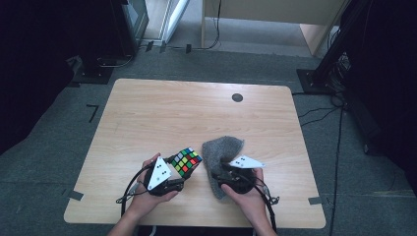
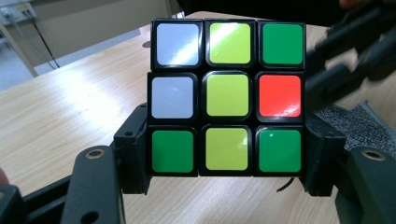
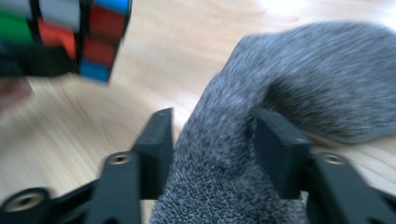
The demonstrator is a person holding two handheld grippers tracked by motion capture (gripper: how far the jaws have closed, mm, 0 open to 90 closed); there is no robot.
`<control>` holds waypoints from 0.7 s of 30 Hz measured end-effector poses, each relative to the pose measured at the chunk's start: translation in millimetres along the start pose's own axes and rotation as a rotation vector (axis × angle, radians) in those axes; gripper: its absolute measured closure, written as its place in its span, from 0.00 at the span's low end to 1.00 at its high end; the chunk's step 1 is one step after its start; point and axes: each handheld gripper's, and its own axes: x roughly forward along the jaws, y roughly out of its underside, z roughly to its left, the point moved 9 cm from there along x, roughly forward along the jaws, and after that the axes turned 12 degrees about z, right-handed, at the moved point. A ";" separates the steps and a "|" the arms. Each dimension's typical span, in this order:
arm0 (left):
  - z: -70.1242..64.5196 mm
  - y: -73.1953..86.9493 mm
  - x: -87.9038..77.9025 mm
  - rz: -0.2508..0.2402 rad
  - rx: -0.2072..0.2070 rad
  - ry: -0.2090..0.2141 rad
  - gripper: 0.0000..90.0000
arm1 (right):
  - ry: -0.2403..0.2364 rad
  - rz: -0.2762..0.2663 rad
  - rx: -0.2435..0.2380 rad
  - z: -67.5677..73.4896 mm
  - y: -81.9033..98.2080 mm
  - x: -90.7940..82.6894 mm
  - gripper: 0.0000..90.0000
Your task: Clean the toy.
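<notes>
In the high view the left tongs (image 1: 173, 171) hold a puzzle cube (image 1: 187, 161) raised a little above the near part of the wooden desk (image 1: 162, 113), while the right tongs (image 1: 222, 172) sit at the near edge of a grey cloth (image 1: 222, 152) that lies bunched on the desk just to the cube's right; cube and cloth are close but look apart. In the left gripper view the left tongs (image 2: 226, 161) are clenched on the puzzle cube (image 2: 227, 95), pads pressed to its two sides along the bottom row, a face of mostly yellow and green tiles turned to the camera, with the cloth (image 2: 355, 123) off to one side behind it. In the right gripper view, which is blurred, the right tongs (image 3: 212, 149) straddle a fold of the grey cloth (image 3: 299, 79); the pads seem to be against the fabric, so I judge them grasping it, though loosely. The step in hand looks like taking up the cloth to wipe the cube. Next the right tongs need a firm pinch and a lift, then to bring the cloth across to the cube's face while the left keeps it steady
</notes>
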 end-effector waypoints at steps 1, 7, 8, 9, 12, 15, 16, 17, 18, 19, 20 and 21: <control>-0.3 0.3 0.2 0.003 0.003 0.000 0.38 | 0.005 0.019 -0.023 0.7 3.2 5.1 0.60; 0.5 0.0 -0.5 0.002 0.002 -0.003 0.38 | 0.008 0.100 -0.044 0.8 16.8 12.3 0.76; 1.2 0.1 -0.7 0.001 0.000 -0.005 0.38 | 0.015 0.099 -0.084 5.3 16.4 11.3 0.76; 2.3 0.1 -1.1 0.002 -0.004 -0.009 0.38 | 0.006 0.105 -0.123 11.9 16.5 10.9 0.73; 5.7 0.1 -2.6 -0.003 -0.022 -0.015 0.38 | -0.012 0.084 -0.244 30.3 12.6 7.3 0.60; 9.5 0.5 -4.6 -0.005 -0.032 -0.021 0.38 | 0.039 0.006 -0.291 30.6 2.5 -2.2 0.49; 10.7 0.9 -5.2 -0.006 -0.040 -0.022 0.38 | 0.064 -0.025 -0.291 27.2 -1.2 -5.6 0.45; 11.9 1.4 -5.8 -0.005 -0.045 -0.021 0.38 | 0.084 -0.057 -0.291 24.7 -4.9 -8.4 0.41; 12.6 1.9 -6.2 -0.005 -0.048 -0.018 0.38 | 0.112 -0.086 -0.303 21.7 -8.4 -10.2 0.39; 12.8 2.4 -6.3 -0.003 -0.048 -0.016 0.38 | 0.133 -0.112 -0.324 20.0 -11.9 -10.8 0.37; 12.8 2.9 -6.3 0.000 -0.046 -0.015 0.38 | 0.136 -0.130 -0.345 19.3 -15.3 -9.7 0.35; 12.4 3.3 -6.2 0.002 -0.046 -0.010 0.38 | 0.131 -0.131 -0.348 18.9 -18.1 -6.7 0.32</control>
